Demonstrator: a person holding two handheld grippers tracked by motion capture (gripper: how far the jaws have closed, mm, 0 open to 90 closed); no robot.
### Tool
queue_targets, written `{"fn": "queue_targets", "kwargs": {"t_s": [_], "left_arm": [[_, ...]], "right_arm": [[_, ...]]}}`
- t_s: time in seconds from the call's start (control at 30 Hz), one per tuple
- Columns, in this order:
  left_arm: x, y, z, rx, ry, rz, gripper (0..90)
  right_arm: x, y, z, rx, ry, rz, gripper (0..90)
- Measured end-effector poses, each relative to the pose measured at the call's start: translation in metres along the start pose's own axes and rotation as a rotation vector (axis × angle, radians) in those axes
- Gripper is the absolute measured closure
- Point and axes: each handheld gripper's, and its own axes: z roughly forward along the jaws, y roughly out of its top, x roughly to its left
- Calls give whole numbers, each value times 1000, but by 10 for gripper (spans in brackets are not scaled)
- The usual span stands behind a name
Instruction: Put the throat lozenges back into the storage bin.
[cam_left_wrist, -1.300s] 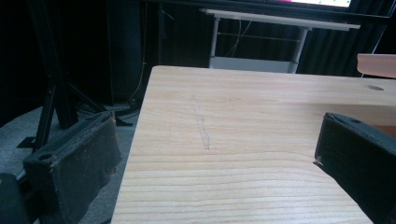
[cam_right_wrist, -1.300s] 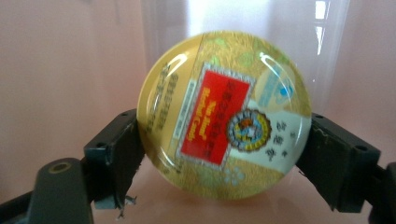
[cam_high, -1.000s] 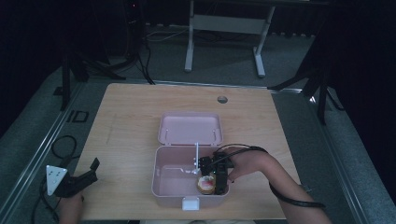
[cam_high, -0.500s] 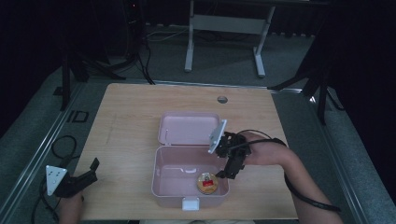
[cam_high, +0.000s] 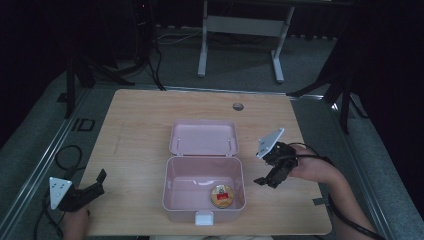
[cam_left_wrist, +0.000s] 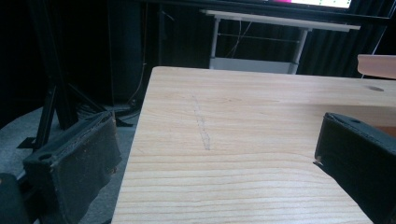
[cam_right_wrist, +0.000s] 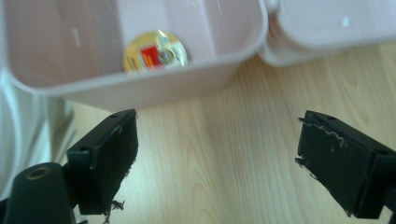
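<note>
Since my right gripper (cam_high: 270, 176) backed out of the pink lunch box (cam_high: 204, 187) with jaws apart and empty, the round snack pack (cam_high: 221, 195) sits dropped inside, while my left gripper (cam_high: 85, 192) idles open on the surface (cam_high: 140, 125).

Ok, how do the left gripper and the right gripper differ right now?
The left gripper sits at the table's near left corner, far from the pink box; the right gripper hangs just beside the box's right wall. The right gripper points toward the box; the left points over bare wood. Both are open and hold nothing.
</note>
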Motion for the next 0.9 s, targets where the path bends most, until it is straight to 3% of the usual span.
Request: {"fn": "queue_targets", "kwargs": {"t_s": [0.37, 0.57, 0.77, 0.8, 0.9], "left_arm": [[0, 0, 0, 1, 2, 1, 4], [0, 0, 0, 0, 2, 0, 4], [0, 0, 0, 2, 1, 1, 4], [0, 0, 0, 2, 1, 1, 4], [0, 0, 0, 2, 2, 1, 4]], "right_arm": [[-16, -57, 53, -72, -87, 146, 116], [-23, -89, 77, -193, -198, 276, 116], [-29, -117, 91, -256, -305, 376, 115], [-29, -117, 91, -256, -305, 376, 115], [-32, -130, 93, -292, -409, 453, 115]]}}
